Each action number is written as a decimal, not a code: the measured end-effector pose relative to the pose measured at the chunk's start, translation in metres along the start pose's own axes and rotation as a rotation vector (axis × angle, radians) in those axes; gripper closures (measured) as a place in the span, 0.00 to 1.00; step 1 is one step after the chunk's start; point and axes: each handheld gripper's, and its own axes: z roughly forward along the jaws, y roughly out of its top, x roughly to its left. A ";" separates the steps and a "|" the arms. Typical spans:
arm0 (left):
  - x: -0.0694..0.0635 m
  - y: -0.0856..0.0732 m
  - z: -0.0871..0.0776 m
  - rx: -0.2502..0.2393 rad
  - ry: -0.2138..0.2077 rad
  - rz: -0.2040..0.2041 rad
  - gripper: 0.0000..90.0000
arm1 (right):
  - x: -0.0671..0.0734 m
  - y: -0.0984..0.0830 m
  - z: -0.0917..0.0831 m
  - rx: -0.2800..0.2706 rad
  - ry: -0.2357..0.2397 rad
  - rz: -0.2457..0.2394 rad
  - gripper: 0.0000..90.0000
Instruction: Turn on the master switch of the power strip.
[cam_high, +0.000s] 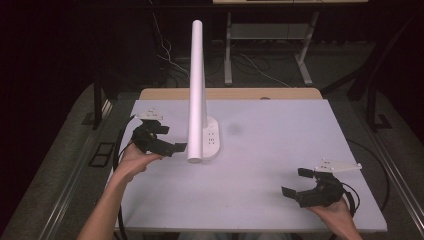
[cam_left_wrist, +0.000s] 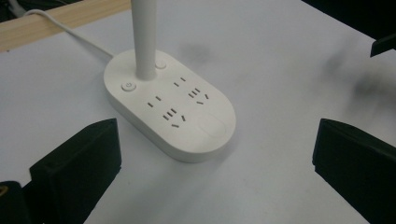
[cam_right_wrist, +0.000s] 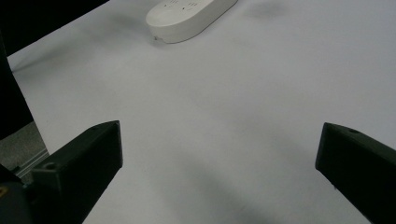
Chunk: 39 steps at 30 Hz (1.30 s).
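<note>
A white lamp stands left of the middle of the white table (cam_high: 280, 140). Its oval base (cam_high: 212, 140) carries sockets and a round button (cam_left_wrist: 128, 86), and a white tube (cam_high: 196, 90) rises from the base. My left gripper (cam_high: 171, 138) is open just left of the base. In the left gripper view the base (cam_left_wrist: 187, 126) lies ahead between the spread jaws of that gripper (cam_left_wrist: 217, 168). My right gripper (cam_high: 295, 182) is open near the front right corner with nothing between its jaws. The right gripper view has the base's end (cam_right_wrist: 187, 16) far off beyond that gripper (cam_right_wrist: 219, 172).
A white cord (cam_left_wrist: 70, 30) runs from the base toward the wooden strip (cam_high: 230, 93) at the table's back edge. A faint dark smudge (cam_high: 234, 129) marks the table right of the base. Black cables trail off both grippers at the table's sides.
</note>
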 end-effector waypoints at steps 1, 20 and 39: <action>0.001 0.002 0.000 0.006 0.002 0.005 0.00 | 0.000 0.000 0.000 0.000 0.000 0.000 0.00; 0.016 0.024 0.012 0.039 0.028 0.020 0.01 | -0.001 0.000 0.000 0.007 -0.002 -0.001 0.00; 0.038 0.035 0.029 0.038 0.044 -0.017 0.04 | -0.002 -0.001 0.000 0.004 -0.002 -0.002 0.00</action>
